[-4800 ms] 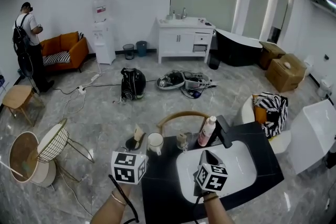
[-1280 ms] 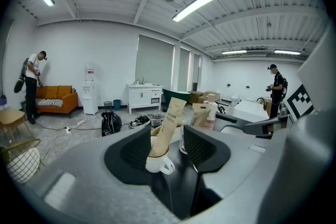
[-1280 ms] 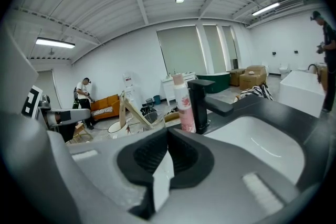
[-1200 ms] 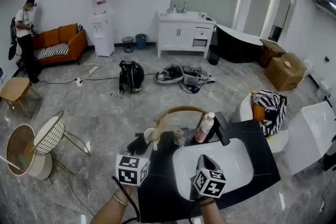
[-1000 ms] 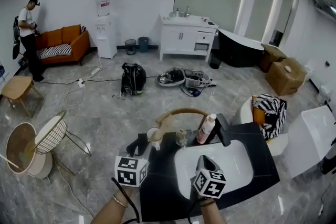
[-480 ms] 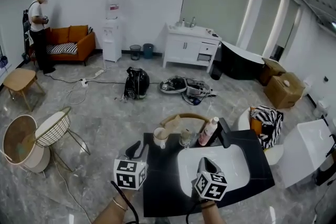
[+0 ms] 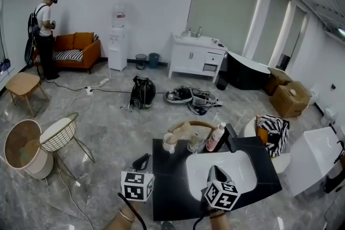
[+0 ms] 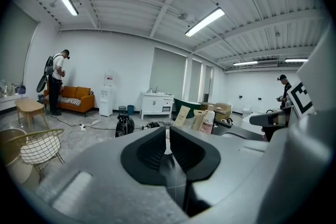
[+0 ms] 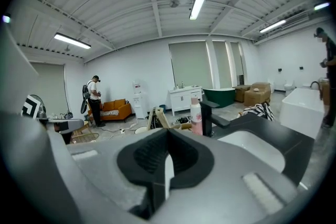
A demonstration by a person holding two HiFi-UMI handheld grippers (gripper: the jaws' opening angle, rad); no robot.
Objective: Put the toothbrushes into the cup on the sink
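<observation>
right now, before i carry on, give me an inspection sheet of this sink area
surface: black countertop with a white basin
job's things: white cup at the back edge; beige pieces, likely the toothbrushes, stand up at it
clutter: glass, pink bottle, black tap
grippers: left gripper jaws have just been closing, almost together, nothing between them; right gripper shut, empty
cables: black cable off the left gripper; floor cables
surroundings: person by an orange sofa; black bag on the floor
</observation>
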